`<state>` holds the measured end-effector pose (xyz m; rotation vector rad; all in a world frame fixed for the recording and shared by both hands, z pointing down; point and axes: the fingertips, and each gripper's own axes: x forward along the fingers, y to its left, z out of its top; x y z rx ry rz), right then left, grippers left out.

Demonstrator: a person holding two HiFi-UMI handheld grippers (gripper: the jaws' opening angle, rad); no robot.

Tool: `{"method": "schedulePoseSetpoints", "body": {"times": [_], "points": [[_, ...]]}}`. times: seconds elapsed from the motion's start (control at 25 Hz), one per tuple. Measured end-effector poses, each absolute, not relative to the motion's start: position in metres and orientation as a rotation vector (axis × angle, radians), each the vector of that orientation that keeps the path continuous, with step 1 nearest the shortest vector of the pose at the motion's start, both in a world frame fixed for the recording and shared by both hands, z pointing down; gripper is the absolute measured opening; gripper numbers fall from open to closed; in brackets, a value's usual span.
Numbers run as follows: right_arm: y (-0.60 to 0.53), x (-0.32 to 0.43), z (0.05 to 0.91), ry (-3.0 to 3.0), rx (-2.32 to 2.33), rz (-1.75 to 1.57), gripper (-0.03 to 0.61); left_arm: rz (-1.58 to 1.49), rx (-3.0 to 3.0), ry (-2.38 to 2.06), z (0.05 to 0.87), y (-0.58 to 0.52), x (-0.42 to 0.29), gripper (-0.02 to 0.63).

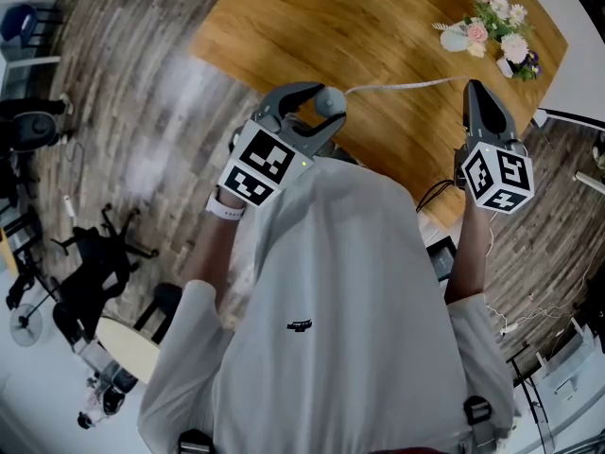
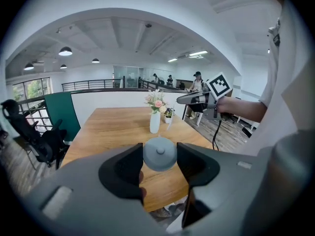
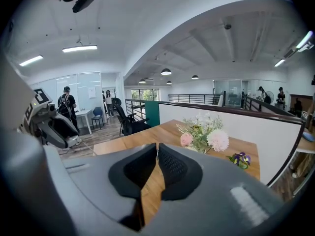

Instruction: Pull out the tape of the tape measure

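Note:
A round grey tape measure [image 1: 331, 98] is held above the wooden table [image 1: 312, 26], with my left gripper [image 1: 319, 113] shut on its case. In the left gripper view the case [image 2: 159, 156] fills the gap between the two dark pads [image 2: 129, 167]. A thin white tape [image 1: 406, 85] runs from the case rightwards to the tip of my right gripper [image 1: 471, 85]. That gripper's jaws are shut together in the right gripper view [image 3: 157, 149], pinched on the tape's end, which barely shows there. Both grippers hover over the near table edge, apart from each other.
A white vase of pink and white flowers [image 1: 493, 28] stands at the table's far right, with a small purple bunch [image 3: 239, 160] beside it. Black office chairs [image 1: 95, 263] stand on the wood floor at left. A black cable [image 1: 437, 192] hangs under my right gripper.

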<state>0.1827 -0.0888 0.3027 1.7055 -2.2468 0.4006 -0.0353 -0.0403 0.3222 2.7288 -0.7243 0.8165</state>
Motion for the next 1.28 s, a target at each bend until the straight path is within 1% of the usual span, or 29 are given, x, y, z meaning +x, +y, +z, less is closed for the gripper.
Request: {"method": "schedulePoseSetpoints", "body": {"times": [0.84, 1.28], "points": [[-0.071, 0.169, 0.275, -2.326, 1.789, 0.332, 0.02, 0.629, 2.692, -1.014, 0.296, -0.076, -0.027, 0.238], [-0.065, 0.162, 0.275, -2.335, 1.775, 0.283, 0.02, 0.582, 2.657, -1.055, 0.306, -0.081, -0.025, 0.237]]}}
